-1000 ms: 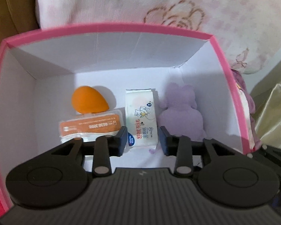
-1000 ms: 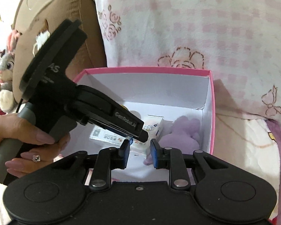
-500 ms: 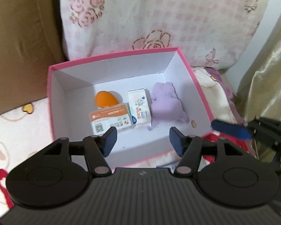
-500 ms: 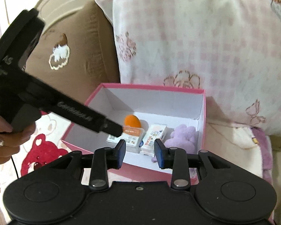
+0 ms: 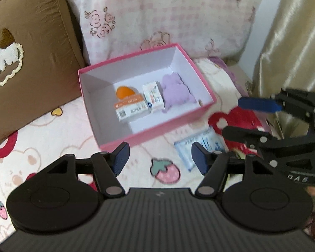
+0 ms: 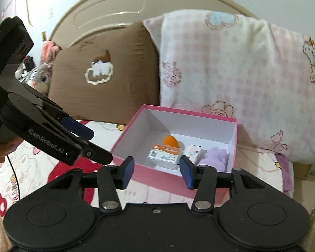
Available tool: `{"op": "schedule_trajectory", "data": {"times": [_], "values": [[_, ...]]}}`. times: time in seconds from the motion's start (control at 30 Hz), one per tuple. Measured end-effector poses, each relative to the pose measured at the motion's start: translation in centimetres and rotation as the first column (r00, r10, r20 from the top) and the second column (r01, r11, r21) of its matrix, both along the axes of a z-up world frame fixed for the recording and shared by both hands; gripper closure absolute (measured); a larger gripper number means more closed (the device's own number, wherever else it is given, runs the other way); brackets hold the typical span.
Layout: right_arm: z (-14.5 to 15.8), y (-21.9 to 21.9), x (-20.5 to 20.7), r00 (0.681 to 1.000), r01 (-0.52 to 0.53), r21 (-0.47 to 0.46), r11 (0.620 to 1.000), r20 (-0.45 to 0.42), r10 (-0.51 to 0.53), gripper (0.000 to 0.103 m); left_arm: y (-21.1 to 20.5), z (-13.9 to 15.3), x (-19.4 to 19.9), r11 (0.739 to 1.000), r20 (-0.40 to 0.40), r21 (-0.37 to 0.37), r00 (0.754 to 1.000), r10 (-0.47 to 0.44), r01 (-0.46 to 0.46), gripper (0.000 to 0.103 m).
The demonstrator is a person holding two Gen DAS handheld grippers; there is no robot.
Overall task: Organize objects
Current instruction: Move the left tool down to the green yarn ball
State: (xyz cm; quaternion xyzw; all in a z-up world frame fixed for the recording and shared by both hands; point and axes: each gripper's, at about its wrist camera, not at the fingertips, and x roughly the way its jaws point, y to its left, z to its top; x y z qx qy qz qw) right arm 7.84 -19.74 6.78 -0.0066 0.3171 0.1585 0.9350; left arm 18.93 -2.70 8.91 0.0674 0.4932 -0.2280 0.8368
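Both my grippers, left (image 5: 159, 160) and right (image 6: 156, 173), have just been opening and hold nothing; the pink box (image 5: 157, 133) sits mid-frame, blue packet (image 5: 201, 147) lower right.

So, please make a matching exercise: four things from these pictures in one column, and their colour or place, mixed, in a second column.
Things:
1. egg-shaped sponge
2. plush toy
3. blue-and-white packet
4. box

Descriptions:
a. pink outside, white inside
b. lying on the bedsheet, outside the box
c. orange
d. pale purple, at the right end inside the box

Pairs: 1-c, 2-d, 3-b, 4-a
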Motion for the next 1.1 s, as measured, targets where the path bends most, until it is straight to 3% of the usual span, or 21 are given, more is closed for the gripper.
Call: {"op": "schedule_trajectory", "data": {"times": [0.2,0.4,0.77,0.93,1.1], "values": [[0.8,1.5,-3.2,0.999,-0.034,-0.022,0.999,0.008,0.034,0.043,1.5,1.8,-3.4,0.999,-0.016,-0.051,1.0,-0.007,0.006,0.039],[0.6,1.8,-6.3,0.999,-0.051,-0.04,0.998,0.013,0.052,0.031,2.6,2.2,-6.1,0.997,0.004,-0.066,1.0,0.03,-0.03,0.036],[-2.0,0.9,-10.6,0.996,-0.048,-0.034,0.998,-0.074,0.046,0.029,2.8,-0.7,-8.8,0.998,-0.068,-0.058,0.998,0.009,-0.013,0.036],[-2.7,0.8,-12.1,0.997,-0.04,-0.06,0.997,-0.069,0.036,0.024,2.3,-2.2,-10.1,0.998,-0.069,-0.063,0.998,0.004,-0.008,0.035],[-4.7,-0.2,-12.6,0.996,-0.015,-0.038,0.999,-0.09,0.011,0.022,2.2,-4.8,-10.0,0.986,-0.12,-0.164,0.993,-0.005,-0.015,0.035]]}}
